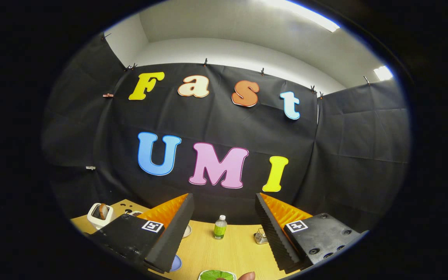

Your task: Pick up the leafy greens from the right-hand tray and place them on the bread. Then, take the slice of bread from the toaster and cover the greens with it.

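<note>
We judge we are at the very start, greens not yet picked up: our gripper (224,229) is held level above the table (228,252), its fingers spread wide and empty. The greens (216,275) lie in their tray (202,274) below the fingers, with a fingertip (246,276) beside them. Next we must tip down toward them; the toaster (100,216) with its bread (103,210) stands beyond the left finger.
</note>
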`<action>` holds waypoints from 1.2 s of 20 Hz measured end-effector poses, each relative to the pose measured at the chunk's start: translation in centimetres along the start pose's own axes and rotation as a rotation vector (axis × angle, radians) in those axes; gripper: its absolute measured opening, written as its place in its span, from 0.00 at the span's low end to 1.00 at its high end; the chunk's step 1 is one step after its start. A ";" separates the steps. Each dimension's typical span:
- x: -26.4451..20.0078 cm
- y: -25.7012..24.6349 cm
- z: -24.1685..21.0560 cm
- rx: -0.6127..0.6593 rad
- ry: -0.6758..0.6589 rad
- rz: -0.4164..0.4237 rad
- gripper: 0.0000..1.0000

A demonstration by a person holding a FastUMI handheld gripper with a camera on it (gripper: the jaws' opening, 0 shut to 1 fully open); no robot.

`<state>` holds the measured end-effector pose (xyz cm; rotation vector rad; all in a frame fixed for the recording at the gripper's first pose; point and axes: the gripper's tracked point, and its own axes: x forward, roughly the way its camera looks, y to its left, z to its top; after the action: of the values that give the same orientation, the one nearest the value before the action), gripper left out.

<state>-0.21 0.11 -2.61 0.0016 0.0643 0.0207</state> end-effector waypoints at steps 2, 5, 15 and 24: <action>0.1 0.3 -2.0 -0.001 0.053 0.023 0.98; 0.0 1.7 -7.2 0.023 0.182 0.098 0.98; -3.5 2.5 -26.9 0.011 0.587 0.221 0.98; -5.7 1.8 -40.2 -0.028 0.900 0.286 0.98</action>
<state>-8.52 1.83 -42.37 -0.0272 0.9636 0.3079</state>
